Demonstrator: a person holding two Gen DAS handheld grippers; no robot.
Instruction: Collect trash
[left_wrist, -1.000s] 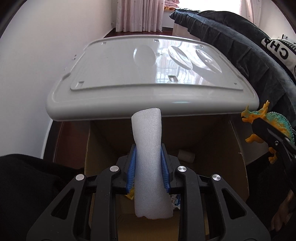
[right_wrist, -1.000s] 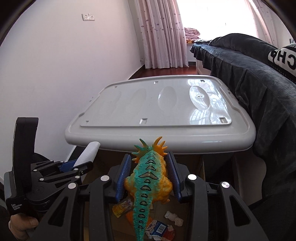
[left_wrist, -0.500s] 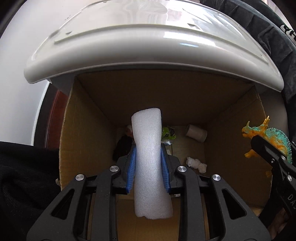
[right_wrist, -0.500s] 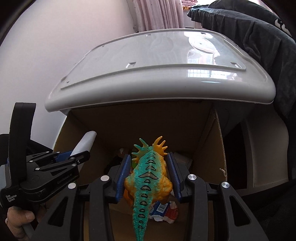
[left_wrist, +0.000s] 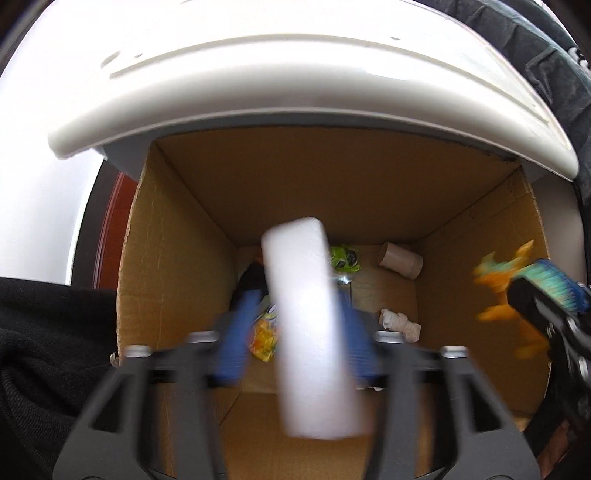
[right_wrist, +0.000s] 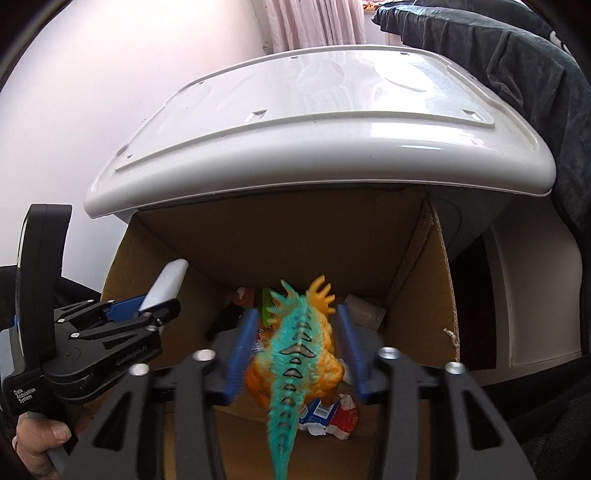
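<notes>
Right wrist | right gripper (right_wrist: 297, 354) tilted steeply down, just opening, dinosaur (right_wrist: 295, 350) loose | left gripper (left_wrist: 299, 339) likewise, foam (left_wrist: 310, 332) loose

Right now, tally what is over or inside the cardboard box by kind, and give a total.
White foam piece, between the left gripper's just-opened jaws: 1
Toy dinosaur, between the right gripper's just-opened jaws: 1
Cardboard tube: 1
Crumpled white paper: 1
Printed wrappers, green, yellow, blue-red: 3
Total in the cardboard box: 7

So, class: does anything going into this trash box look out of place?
Yes. The toy dinosaur between the open right gripper looks intact, unlike the wrappers and paper in the cardboard box. It seems an odd thing to bin.
</notes>
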